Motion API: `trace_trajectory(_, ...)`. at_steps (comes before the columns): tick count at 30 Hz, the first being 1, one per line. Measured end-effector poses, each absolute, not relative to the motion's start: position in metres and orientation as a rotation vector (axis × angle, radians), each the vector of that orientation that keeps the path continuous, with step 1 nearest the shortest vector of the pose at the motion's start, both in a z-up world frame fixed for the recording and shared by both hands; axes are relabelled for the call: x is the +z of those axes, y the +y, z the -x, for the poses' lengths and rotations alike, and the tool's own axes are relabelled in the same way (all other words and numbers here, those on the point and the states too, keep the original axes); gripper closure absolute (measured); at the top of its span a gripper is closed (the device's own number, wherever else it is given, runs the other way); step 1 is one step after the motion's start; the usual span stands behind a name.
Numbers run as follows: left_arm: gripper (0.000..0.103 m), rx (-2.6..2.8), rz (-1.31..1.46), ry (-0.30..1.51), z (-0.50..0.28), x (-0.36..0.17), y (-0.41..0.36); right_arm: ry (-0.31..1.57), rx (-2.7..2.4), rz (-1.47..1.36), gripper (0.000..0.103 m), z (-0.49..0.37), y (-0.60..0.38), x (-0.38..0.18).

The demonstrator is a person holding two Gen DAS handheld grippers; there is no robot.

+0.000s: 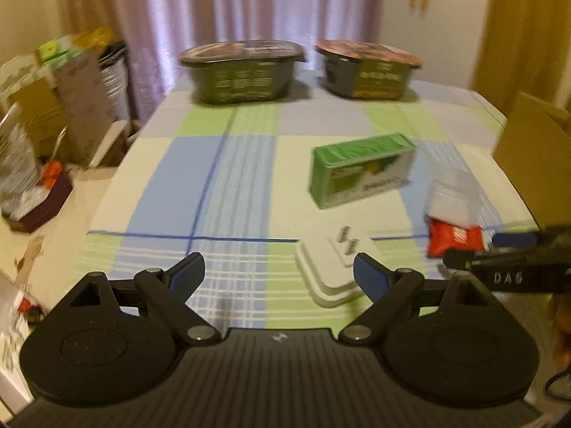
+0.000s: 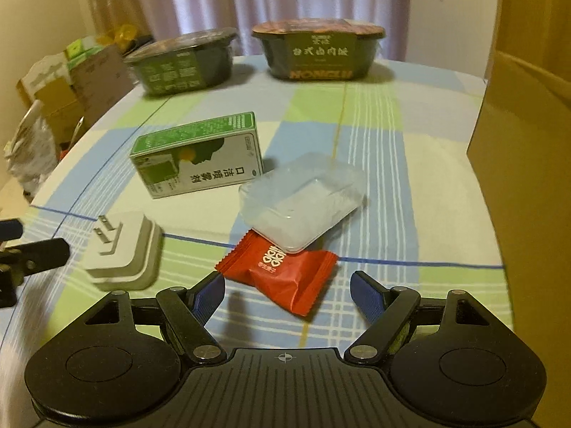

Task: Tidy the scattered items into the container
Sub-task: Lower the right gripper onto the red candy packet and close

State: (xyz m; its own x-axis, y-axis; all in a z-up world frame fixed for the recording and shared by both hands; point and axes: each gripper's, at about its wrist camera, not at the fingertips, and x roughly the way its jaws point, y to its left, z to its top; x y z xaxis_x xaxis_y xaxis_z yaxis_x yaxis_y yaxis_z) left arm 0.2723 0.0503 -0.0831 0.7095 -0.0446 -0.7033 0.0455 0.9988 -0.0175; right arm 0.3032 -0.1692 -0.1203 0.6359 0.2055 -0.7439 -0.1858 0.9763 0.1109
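Observation:
A red snack packet (image 2: pixel 285 274) lies on the checked tablecloth between the open fingers of my right gripper (image 2: pixel 287 294), partly under a clear plastic box (image 2: pixel 303 199). A white plug adapter (image 2: pixel 123 249) lies to its left, prongs up. Behind stands a green and white carton (image 2: pixel 198 158). My left gripper (image 1: pixel 280 278) is open over the cloth, its right finger beside the plug adapter (image 1: pixel 330 273). The carton (image 1: pixel 360 169), clear box (image 1: pixel 453 192) and red packet (image 1: pixel 455 239) lie ahead and to its right. A cardboard box (image 2: pixel 524 164) stands at the right edge.
Two dark instant-noodle bowls (image 2: pixel 185 64) (image 2: pixel 317 50) sit at the far side of the table before a curtain. Cardboard boxes and bags (image 1: pixel 53 107) are stacked on the floor to the left. The right gripper's tip (image 1: pixel 506 267) shows in the left wrist view.

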Motion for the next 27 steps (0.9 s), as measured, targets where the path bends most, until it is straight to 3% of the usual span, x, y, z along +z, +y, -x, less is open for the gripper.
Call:
trace_trajectory(3,0.014,-0.033,-0.007,0.753,-0.271,-0.079,0.054,0.818,0.192,-0.040,0.020,-0.304,-0.165,-0.128)
trace_trajectory(5,0.014,-0.016,0.004,0.720,-0.271,-0.072,0.058,0.785,0.161,-0.079,0.000,-0.304,-0.165,-0.129)
trace_trajectory(9,0.010,0.007,0.072,0.685,-0.267,-0.067,0.068,0.799,0.086,-0.146,0.000,-0.305,-0.165,-0.128)
trace_trajectory(18,0.010,-0.057,0.054,0.728,-0.286,-0.076,0.062,0.797,0.039,0.001,0.000,-0.312,-0.146,-0.137)
trace_trajectory(21,0.010,-0.066,0.045,0.754,-0.292,-0.080,0.058,0.778,0.043,0.013,0.014,-0.310,-0.151,-0.136)
trace_trajectory(23,0.010,-0.080,0.041,0.760,-0.296,-0.081,0.054,0.774,0.055,0.020,0.042,-0.309,-0.156,-0.133)
trace_trajectory(24,0.010,-0.088,0.040,0.762,-0.297,-0.081,0.051,0.777,0.060,0.022,0.048,-0.309,-0.158,-0.131)
trace_trajectory(26,0.010,-0.110,0.035,0.769,-0.299,-0.082,0.045,0.783,0.069,0.030,0.081,-0.307,-0.163,-0.128)
trace_trajectory(27,0.010,-0.123,0.027,0.774,-0.300,-0.084,0.042,0.787,0.075,0.027,0.082,-0.306,-0.166,-0.126)
